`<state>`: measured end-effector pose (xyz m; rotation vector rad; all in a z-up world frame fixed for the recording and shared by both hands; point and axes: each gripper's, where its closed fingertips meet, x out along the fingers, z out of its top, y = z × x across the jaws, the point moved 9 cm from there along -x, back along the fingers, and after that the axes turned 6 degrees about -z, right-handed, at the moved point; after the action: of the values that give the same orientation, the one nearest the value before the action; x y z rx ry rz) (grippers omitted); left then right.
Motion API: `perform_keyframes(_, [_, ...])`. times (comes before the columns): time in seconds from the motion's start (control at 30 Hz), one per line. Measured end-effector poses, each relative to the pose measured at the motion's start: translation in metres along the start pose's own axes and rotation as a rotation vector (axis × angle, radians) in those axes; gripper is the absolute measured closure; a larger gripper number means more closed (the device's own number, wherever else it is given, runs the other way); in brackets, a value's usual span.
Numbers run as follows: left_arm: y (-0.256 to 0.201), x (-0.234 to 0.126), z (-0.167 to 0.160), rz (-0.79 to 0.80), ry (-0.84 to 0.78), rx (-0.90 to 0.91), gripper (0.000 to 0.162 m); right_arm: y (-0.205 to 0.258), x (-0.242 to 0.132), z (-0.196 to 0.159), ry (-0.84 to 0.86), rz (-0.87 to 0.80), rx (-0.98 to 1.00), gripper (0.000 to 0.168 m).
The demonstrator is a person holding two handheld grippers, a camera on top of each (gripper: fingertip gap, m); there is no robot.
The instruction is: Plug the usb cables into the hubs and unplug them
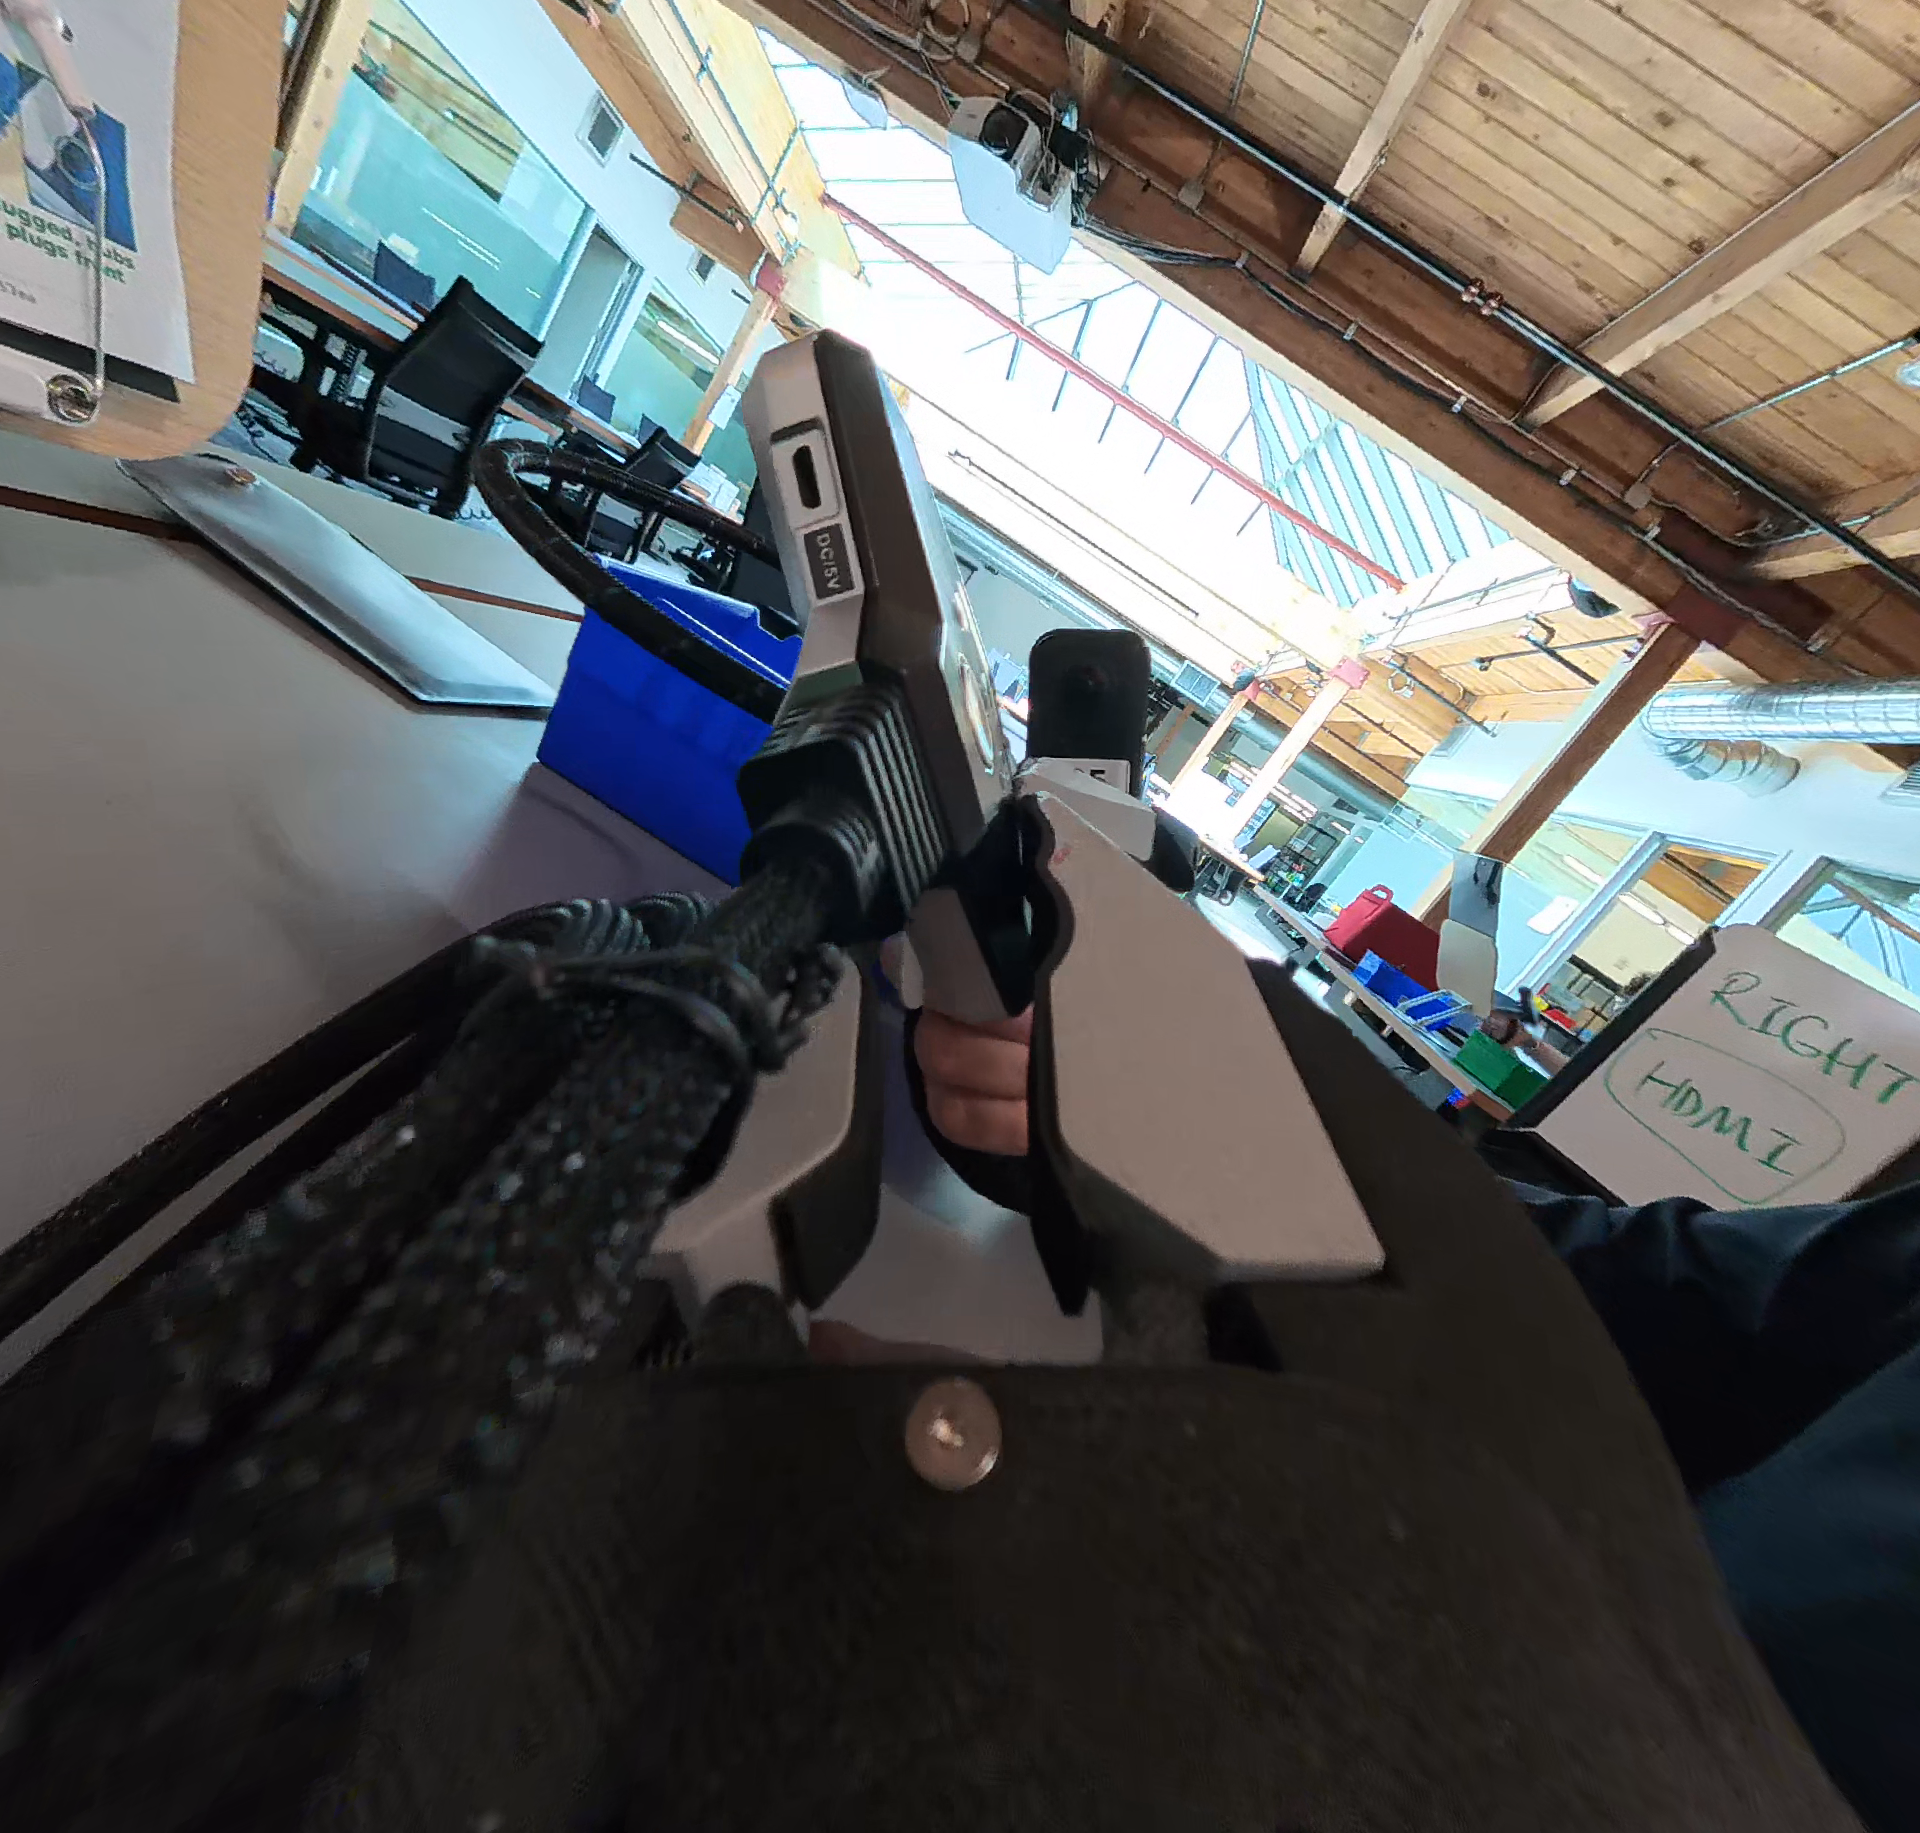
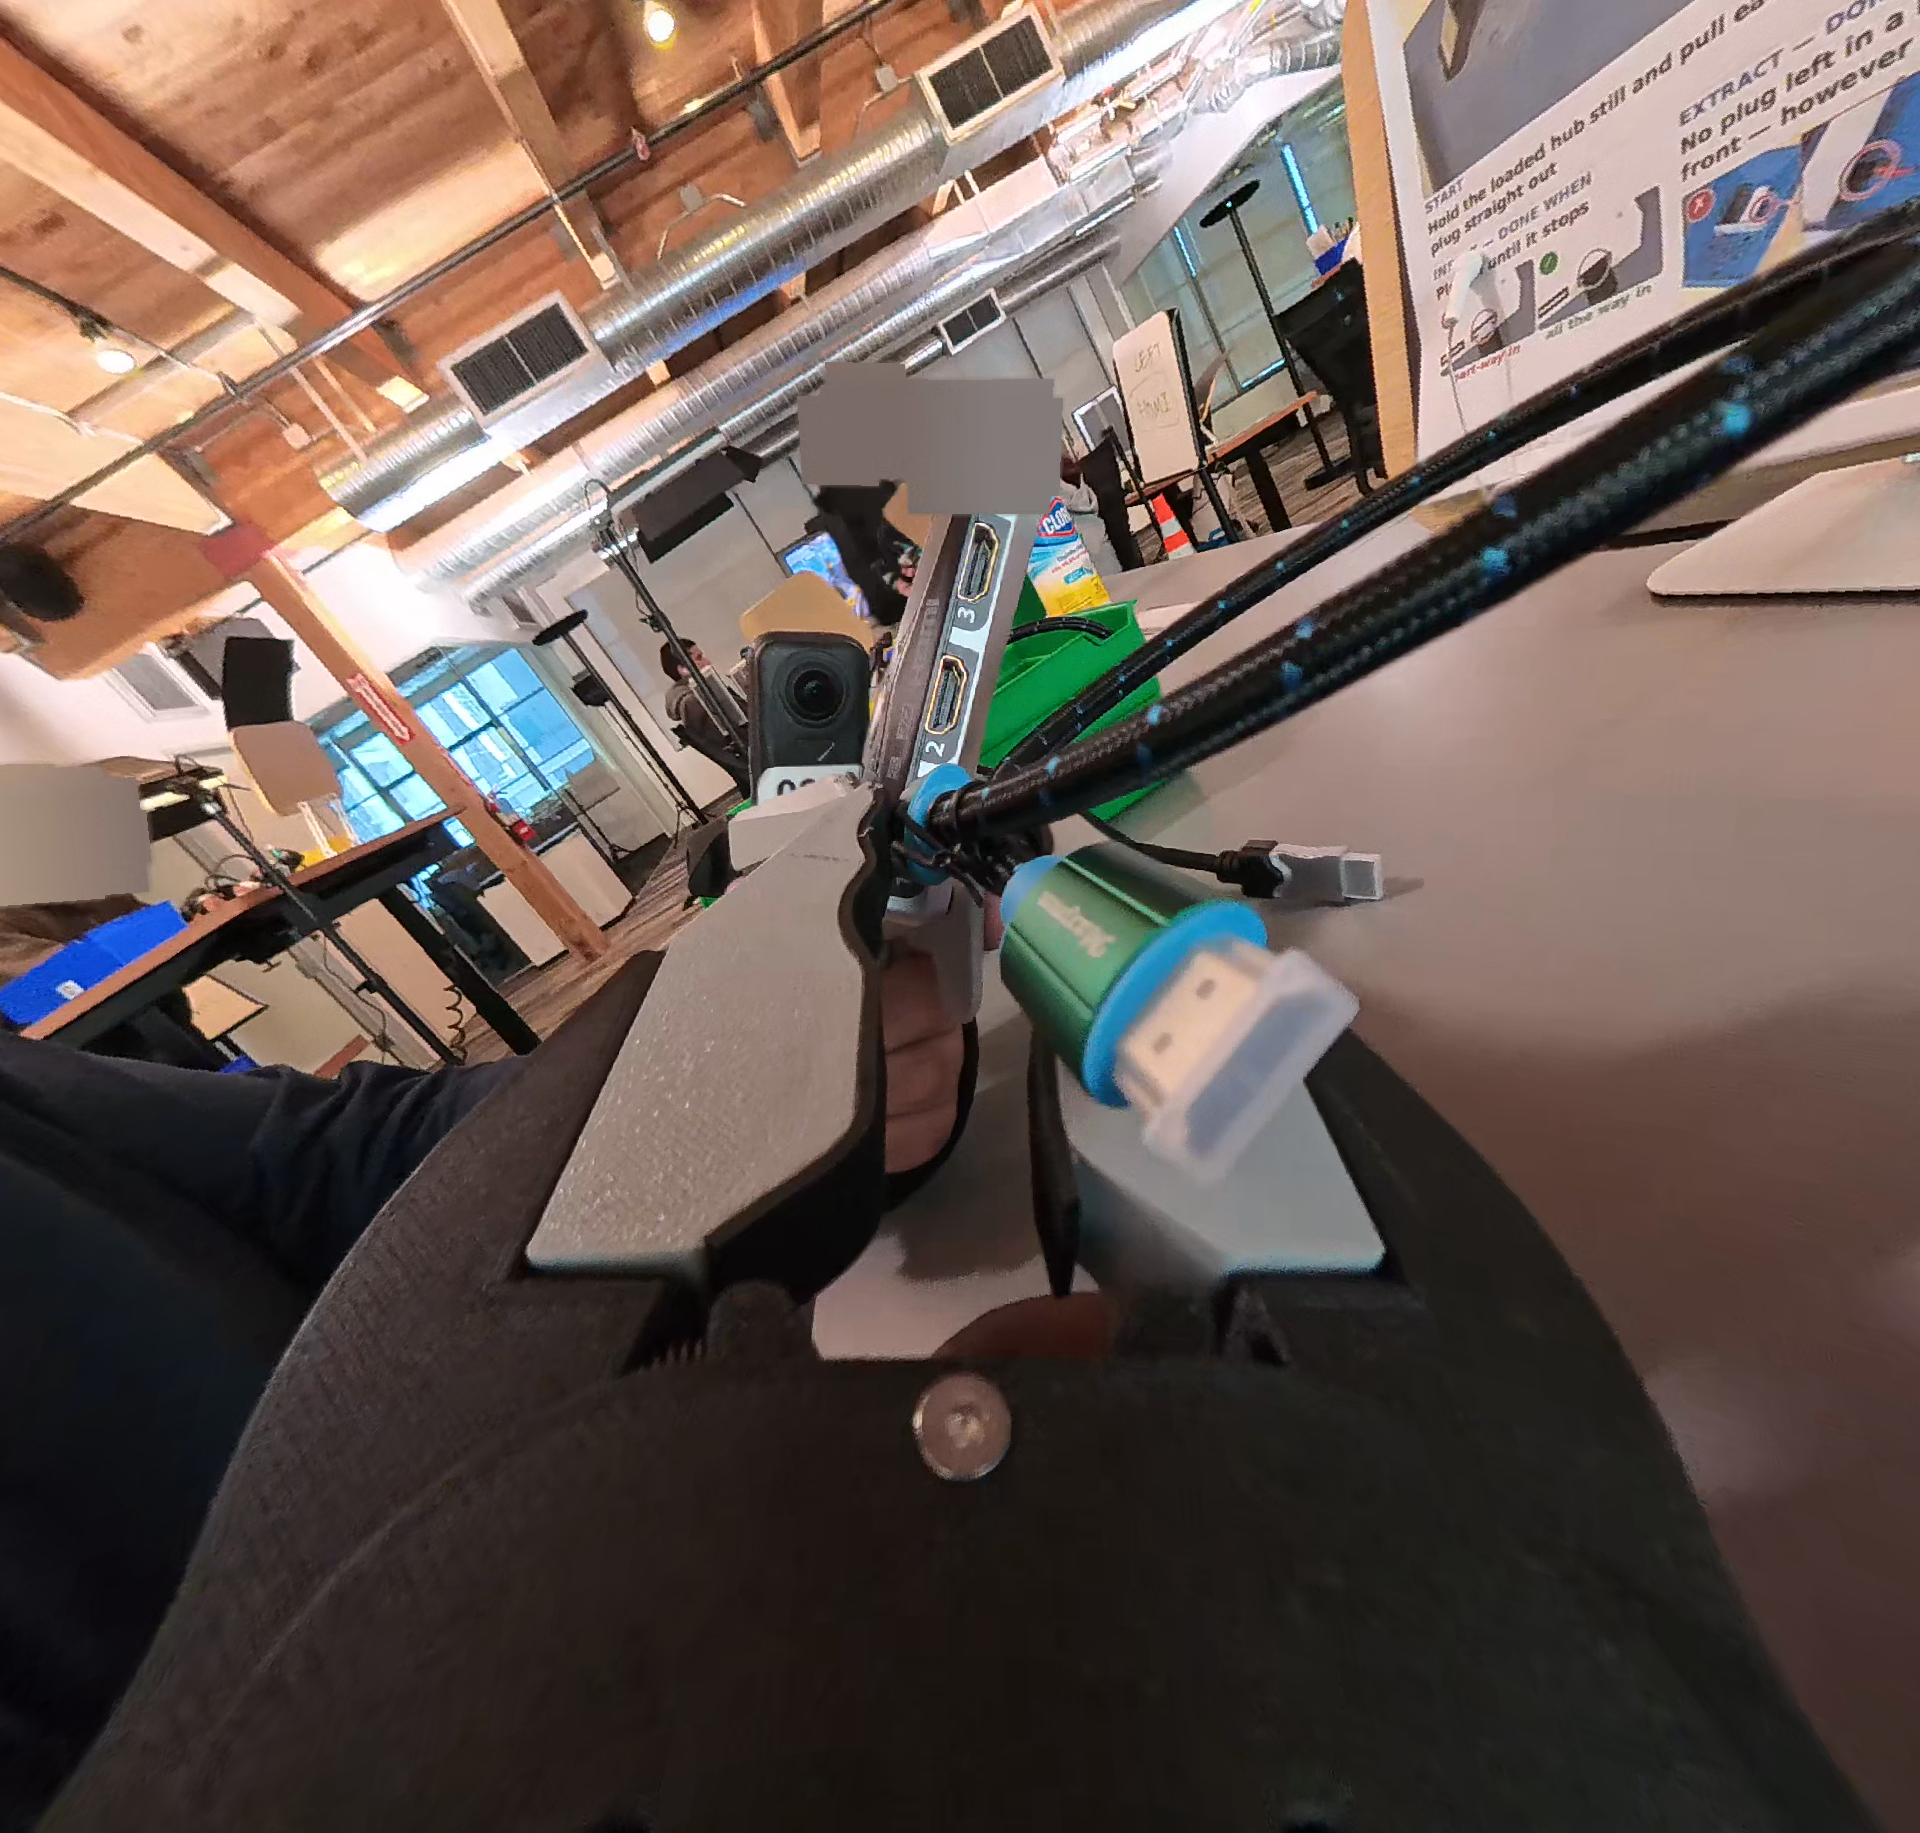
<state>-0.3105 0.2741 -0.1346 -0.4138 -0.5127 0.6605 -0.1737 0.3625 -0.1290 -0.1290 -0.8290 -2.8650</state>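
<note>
Green plug [image 2: 1132,994] with a clear cap hangs loose at 1 o'clock, just beside the right claw [image 2: 914,910]. That claw is closed on the grey hub's [image 2: 961,640] lower end, above the worktop [image 2: 1558,900]. Left claw [image 1: 977,910] also grips this hub [image 1: 883,578], beside the braided cables [image 1: 623,1035].

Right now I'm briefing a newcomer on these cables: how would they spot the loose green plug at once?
Over the grey table, look beside the right gripper, below the grey hub. The plug hangs loose there, in no port. Only it shows a green barrel and a clear cap on its metal tip.
</note>
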Motion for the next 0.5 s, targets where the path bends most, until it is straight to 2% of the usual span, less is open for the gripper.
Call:
perform_keyframes(0.03, [0.0002, -0.0003, 0.0002, 0.002, 0.006, 0.010, 0.138, -0.0001, 0.0004, -0.0004, 0.001, 0.009, 0.006, 0.148])
perform_keyframes(0.17, [-0.0070, -0.0034, 0.0030, 0.056, 0.044, 0.083, 0.145, -0.0003, 0.0027, -0.0015, 0.033, 0.042, 0.068, 0.151])
perform_keyframes(0.3, [-0.0063, -0.0070, 0.0036, 0.067, 0.030, 0.005, 0.145, -0.0007, 0.0056, -0.0035, 0.031, 0.049, 0.139, 0.154])
perform_keyframes(0.5, [-0.0081, -0.0063, 0.0002, 0.072, 0.058, 0.031, 0.144, -0.0015, 0.0011, -0.0050, 0.033, 0.057, 0.152, 0.155])
